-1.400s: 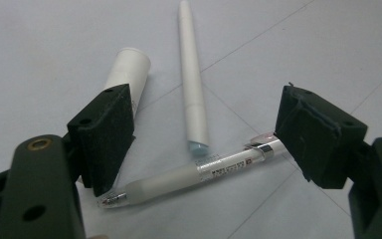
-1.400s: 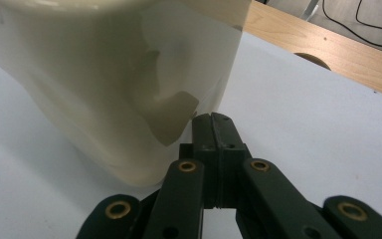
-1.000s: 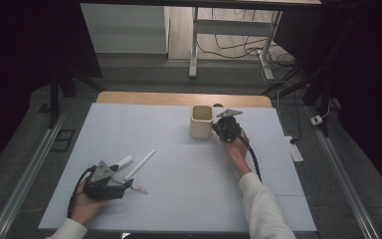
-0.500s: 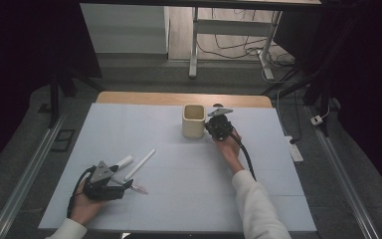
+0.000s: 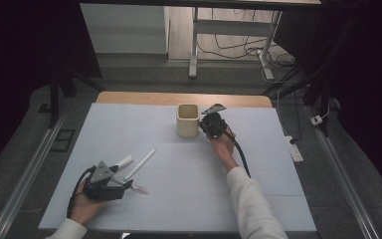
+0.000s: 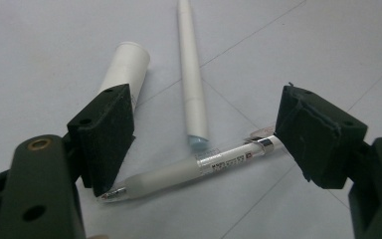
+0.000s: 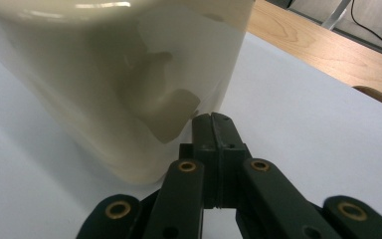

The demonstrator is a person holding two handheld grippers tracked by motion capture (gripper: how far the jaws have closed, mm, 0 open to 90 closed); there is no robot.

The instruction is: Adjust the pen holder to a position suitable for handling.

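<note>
A cream cup (image 5: 187,119) stands upright at the back middle of the pale mat (image 5: 179,199). My right gripper (image 5: 204,125) is shut with nothing in it, its tips against the cup's right side; up close the closed jaws (image 7: 214,122) meet the cup wall (image 7: 104,74). At the front left my left gripper (image 5: 128,184) rests on the mat, open. Between its pads (image 6: 107,129) lies a frosted pen (image 6: 189,169), untouched by them. Beyond the pen lie a long white stick (image 6: 191,74) and a short white tube (image 6: 127,69).
The mat covers a wooden table whose bare strip (image 5: 179,97) shows at the back edge. Metal rails (image 5: 25,174) run along both sides of the table. A desk frame and cables (image 5: 238,45) stand on the floor behind.
The right gripper has slid left with the cup moving left ahead of it. The left gripper and the pen, stick and tube have stayed put.
</note>
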